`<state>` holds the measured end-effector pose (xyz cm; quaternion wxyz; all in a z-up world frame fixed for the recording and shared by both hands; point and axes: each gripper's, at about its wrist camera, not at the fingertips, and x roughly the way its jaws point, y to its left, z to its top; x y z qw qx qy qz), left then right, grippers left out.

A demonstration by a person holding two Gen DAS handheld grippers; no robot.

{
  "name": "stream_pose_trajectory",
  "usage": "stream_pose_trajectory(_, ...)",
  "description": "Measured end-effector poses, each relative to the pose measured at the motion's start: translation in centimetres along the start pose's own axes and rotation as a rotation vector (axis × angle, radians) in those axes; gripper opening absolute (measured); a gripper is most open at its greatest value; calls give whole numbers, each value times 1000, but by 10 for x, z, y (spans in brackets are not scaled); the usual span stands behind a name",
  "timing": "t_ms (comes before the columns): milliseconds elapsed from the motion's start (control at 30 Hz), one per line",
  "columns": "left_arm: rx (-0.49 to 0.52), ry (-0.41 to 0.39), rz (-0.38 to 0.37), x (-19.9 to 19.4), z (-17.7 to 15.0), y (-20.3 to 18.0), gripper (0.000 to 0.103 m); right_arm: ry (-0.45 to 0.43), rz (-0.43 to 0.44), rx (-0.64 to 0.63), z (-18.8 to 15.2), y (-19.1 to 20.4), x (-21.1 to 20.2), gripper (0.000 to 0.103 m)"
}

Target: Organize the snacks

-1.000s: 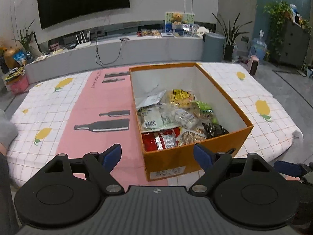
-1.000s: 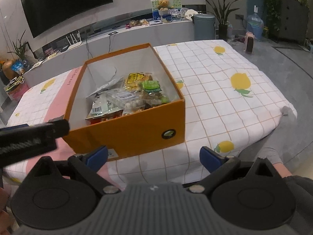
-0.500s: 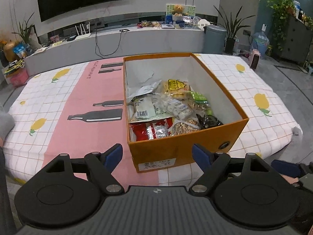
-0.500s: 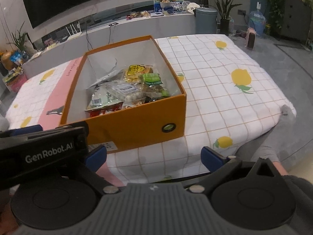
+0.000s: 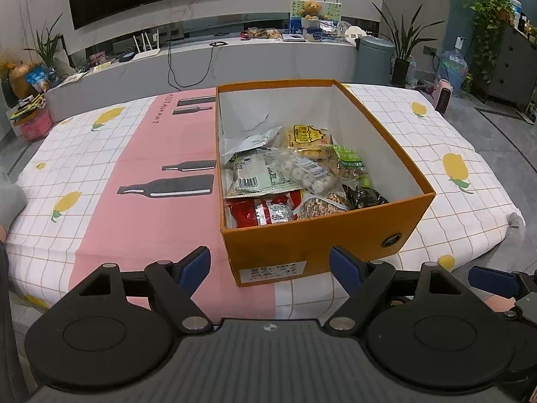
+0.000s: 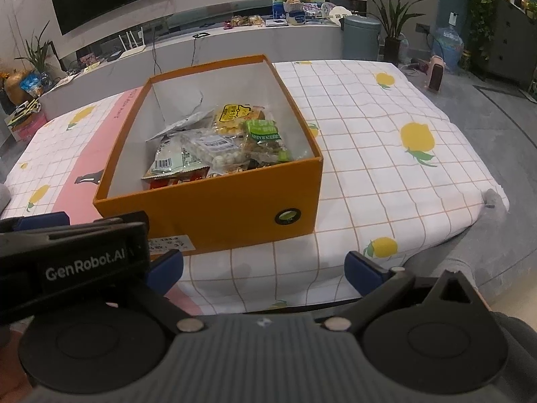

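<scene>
Snacks [image 5: 295,181]: left wrist view; packets piled in the near half of the orange box [image 5: 315,248], none on the cloth [image 5: 100,174].
Left gripper [image 5: 270,263]: released, empty, held back from the box's near wall.
Change, left view: over the last second the box has come nearer and more central; packets lie as they did.
Snacks, right wrist view: same pile, inside the box.
Right gripper [image 6: 263,268]: released, empty, short of the table edge.
Change, right view: left gripper body now crowds the lower left.
Meaning: both tools have closed in on the box. The scene fits packets all stowed, or about to be sorted out; cannot tell which.
</scene>
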<state>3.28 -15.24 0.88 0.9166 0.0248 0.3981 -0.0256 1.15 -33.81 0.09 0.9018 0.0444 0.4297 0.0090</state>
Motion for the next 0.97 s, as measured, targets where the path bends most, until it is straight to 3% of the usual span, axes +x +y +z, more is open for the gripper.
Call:
stream_pose_trajectory(467, -21, -30, -21, -10, 1, 8, 94, -21, 61, -4, 0, 6, -5, 100)
stream_pose_trajectory(967, -13, -29, -16, -5, -1, 11, 94, -32, 36, -33, -1, 11, -4, 100)
